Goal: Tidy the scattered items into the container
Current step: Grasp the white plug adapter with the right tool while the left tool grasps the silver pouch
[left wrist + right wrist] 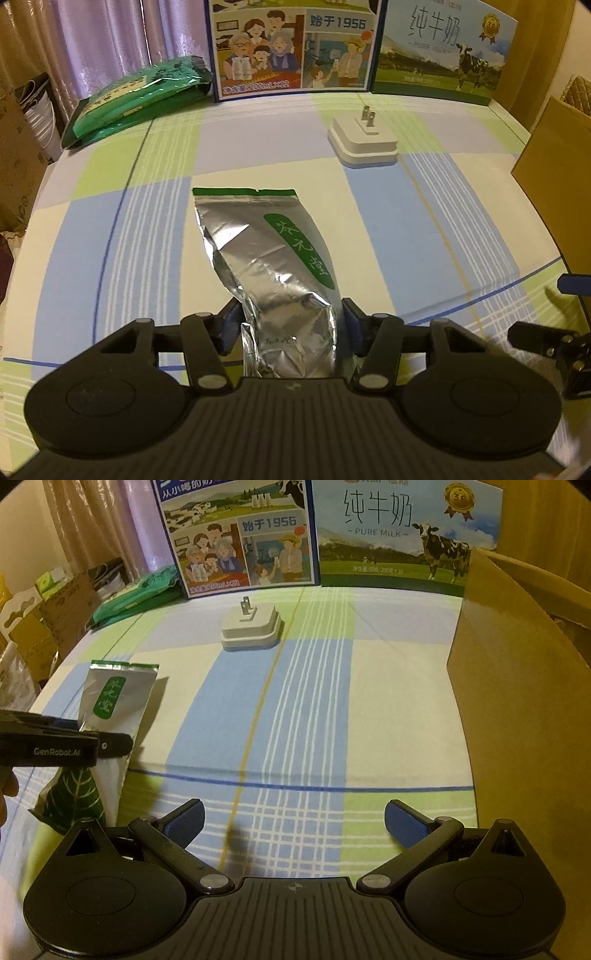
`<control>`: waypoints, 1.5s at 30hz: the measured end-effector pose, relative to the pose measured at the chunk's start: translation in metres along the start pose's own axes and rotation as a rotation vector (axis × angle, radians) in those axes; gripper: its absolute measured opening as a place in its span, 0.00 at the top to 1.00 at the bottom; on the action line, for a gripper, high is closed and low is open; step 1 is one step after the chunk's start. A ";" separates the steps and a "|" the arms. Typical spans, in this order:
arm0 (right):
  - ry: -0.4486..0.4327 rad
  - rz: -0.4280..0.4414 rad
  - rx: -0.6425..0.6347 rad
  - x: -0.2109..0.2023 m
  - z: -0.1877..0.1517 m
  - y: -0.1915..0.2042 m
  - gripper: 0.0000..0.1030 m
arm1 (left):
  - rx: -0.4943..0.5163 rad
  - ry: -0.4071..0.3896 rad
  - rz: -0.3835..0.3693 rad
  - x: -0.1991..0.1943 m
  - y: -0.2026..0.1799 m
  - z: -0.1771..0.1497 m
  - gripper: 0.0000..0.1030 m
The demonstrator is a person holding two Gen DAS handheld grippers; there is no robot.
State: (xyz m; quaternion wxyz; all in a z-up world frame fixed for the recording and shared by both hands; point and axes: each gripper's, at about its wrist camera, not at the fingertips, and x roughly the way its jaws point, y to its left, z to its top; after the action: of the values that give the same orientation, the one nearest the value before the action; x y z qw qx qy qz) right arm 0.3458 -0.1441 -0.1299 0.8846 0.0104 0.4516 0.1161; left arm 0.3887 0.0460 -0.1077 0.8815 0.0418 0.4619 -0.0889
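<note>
My left gripper (291,317) is shut on the near end of a silver foil pouch (266,251) with a green label; the pouch sticks out forward over the checked tablecloth. In the right wrist view the same pouch (114,698) shows at the left, held by the left gripper (74,742), with its shadow on the cloth behind it. My right gripper (294,818) is open and holds nothing, low over the cloth. A white plug adapter (364,142) (251,627) lies prongs up farther back. The brown cardboard box (517,701) (554,166) stands at the right.
Two milk cartons (295,48) (391,535) stand along the back edge. Green packets (136,99) (136,594) lie at the back left. A leaf-patterned packet (74,801) lies under the left gripper. Boxes crowd the floor off the table's left edge.
</note>
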 end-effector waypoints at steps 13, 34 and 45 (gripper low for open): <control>-0.008 -0.012 0.011 0.015 0.040 0.006 0.02 | 0.043 -0.029 0.004 -0.005 0.024 0.014 0.53; -0.089 0.034 -0.015 0.088 0.119 0.027 0.02 | 0.050 -0.074 -0.028 0.030 0.062 0.078 0.53; -0.132 -0.044 -0.051 0.125 0.135 0.046 0.02 | 0.068 -0.073 -0.039 0.050 0.067 0.091 0.53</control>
State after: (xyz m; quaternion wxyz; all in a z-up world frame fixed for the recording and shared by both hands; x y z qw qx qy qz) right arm 0.5154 -0.0604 -0.1438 0.9147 -0.0142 0.3894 0.1073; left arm 0.5031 0.0918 -0.0972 0.8938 0.0593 0.4271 -0.1232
